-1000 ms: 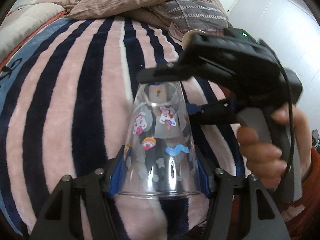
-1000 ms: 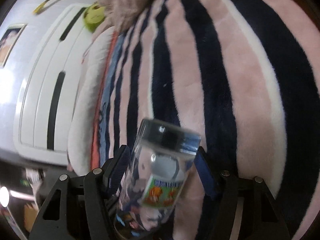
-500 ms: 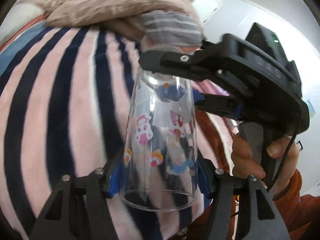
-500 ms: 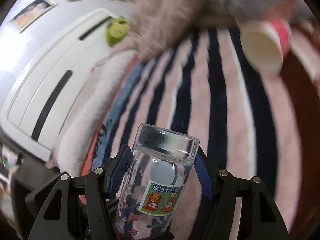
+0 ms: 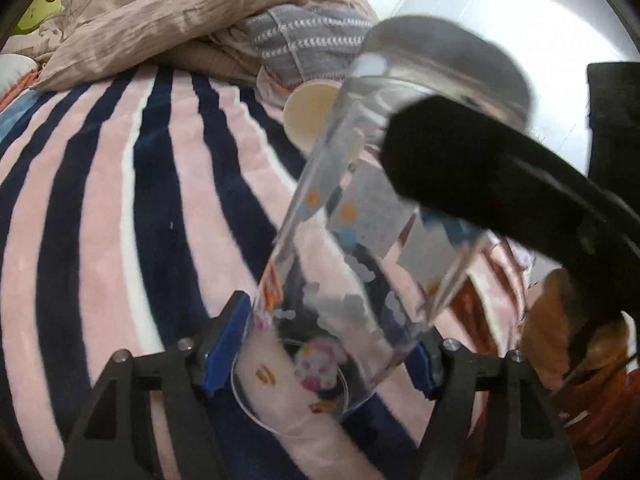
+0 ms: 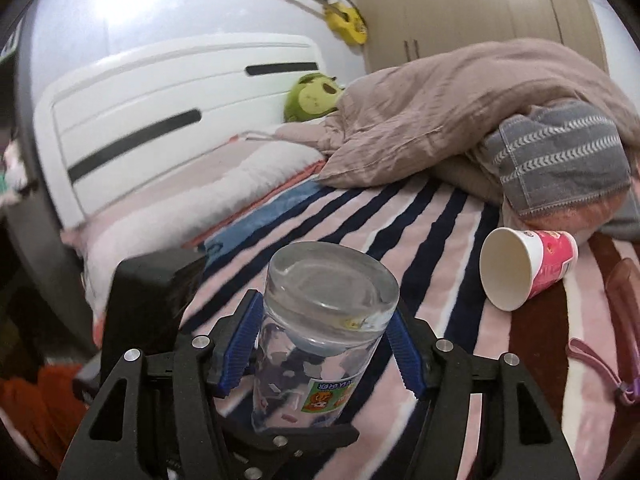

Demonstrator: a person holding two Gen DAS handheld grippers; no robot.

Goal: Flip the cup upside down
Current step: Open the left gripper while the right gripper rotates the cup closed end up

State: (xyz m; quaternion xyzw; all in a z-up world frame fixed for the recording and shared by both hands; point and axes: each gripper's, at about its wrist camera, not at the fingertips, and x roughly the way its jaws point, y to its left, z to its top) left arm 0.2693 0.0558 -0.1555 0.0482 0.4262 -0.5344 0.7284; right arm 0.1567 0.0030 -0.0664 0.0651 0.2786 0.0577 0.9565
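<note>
A clear plastic cup [image 5: 360, 248] with cartoon stickers is held by both grippers above a striped blanket. My left gripper [image 5: 324, 350] is shut on the cup near its open rim, which points toward the camera. My right gripper [image 6: 324, 344] is shut on the cup [image 6: 320, 332] near its thick base, which faces up in the right wrist view. The right gripper's black finger [image 5: 500, 188] crosses the cup in the left wrist view. The cup stands tilted, base up.
A pink paper cup [image 6: 524, 268] lies on its side on the pink and navy striped blanket [image 5: 120, 208]; it also shows behind the clear cup [image 5: 308, 116]. A brown duvet [image 6: 460, 104] and grey pillow [image 6: 560, 156] are piled behind. A white headboard [image 6: 160, 112] stands at the back.
Both grippers have rotated with the cup between them. The cup's base has swung upward and the right wrist view has turned from the blanket toward the headboard.
</note>
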